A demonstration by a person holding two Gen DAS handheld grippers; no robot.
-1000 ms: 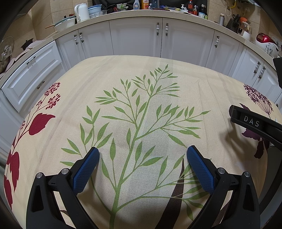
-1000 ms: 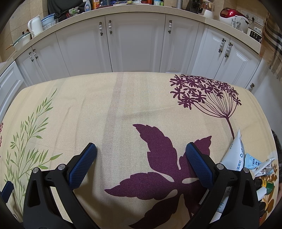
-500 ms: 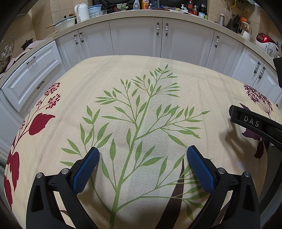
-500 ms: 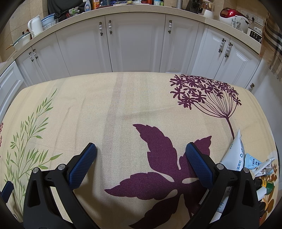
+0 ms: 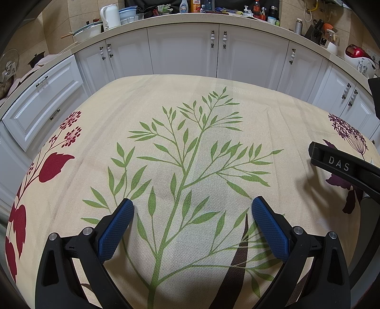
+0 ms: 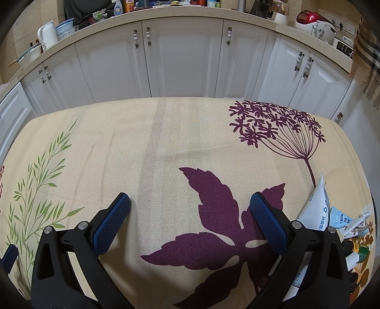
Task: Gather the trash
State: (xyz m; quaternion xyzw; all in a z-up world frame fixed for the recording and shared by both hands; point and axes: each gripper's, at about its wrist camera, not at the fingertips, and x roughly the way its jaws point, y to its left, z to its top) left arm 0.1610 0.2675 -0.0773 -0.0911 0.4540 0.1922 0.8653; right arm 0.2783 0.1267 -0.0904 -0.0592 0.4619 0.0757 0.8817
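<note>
A pile of trash lies at the table's right edge in the right wrist view: a white wrapper [image 6: 319, 204], a light blue packet [image 6: 342, 217], a crumpled printed wrapper [image 6: 358, 225] and a small green-labelled bottle [image 6: 359, 252]. My right gripper [image 6: 190, 206] is open and empty, low over the purple leaf print, with the pile just right of its right finger [image 6: 268, 223]. My left gripper [image 5: 192, 210] is open and empty over the green branch print. The right gripper's black body [image 5: 344, 166] shows at the right edge of the left wrist view.
The table wears a beige cloth [image 5: 190, 107] with plant prints. White kitchen cabinets [image 6: 185, 59] stand beyond the table's far edge, with a cluttered counter [image 5: 190, 14] on top. A plaid cloth [image 6: 368, 59] hangs at the far right.
</note>
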